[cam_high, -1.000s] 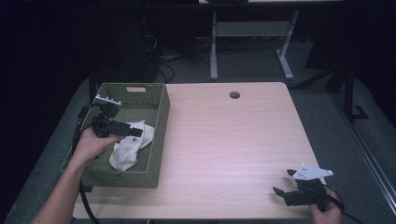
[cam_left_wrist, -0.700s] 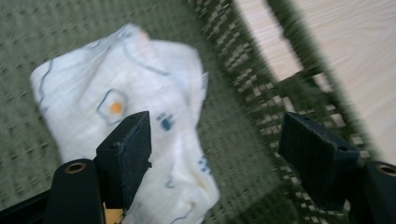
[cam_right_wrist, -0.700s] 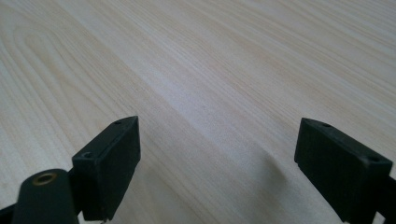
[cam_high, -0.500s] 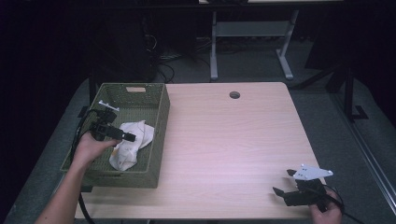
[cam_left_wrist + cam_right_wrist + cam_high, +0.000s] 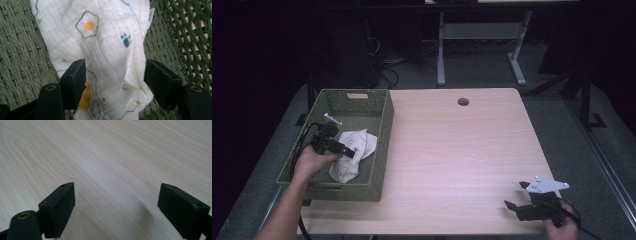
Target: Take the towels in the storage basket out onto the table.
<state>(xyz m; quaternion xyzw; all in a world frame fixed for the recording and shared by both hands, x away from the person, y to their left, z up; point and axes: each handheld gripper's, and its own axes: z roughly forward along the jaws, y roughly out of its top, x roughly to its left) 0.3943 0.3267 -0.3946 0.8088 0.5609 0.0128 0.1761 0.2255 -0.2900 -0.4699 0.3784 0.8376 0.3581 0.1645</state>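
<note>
In the woven green basket (image 5: 382,130) at the table's left, our left gripper (image 5: 113,75) covers part of the printed white cloth (image 5: 105,45); its jaws, just closing, straddle a fold without yet pinching it. Our right gripper (image 5: 518,200) rests wide open, empty, on the wooden table (image 5: 462,150).

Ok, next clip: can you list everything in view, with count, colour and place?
cloth: one, white with blue outlines, orange spots and a blue paw print, crumpled in the basket.
basket: one, green woven, on the table's left side.
table: one, light wood, with a round hole near its far edge.
desk frame: one, pale grey, on the floor behind the table.
left claw: one, black, down in the basket; its jaws have just been closing around a fold of the cloth, pads not clearly pressing yet.
right claw: one, black, open over the table's near right corner, nothing between its jaws.
</note>
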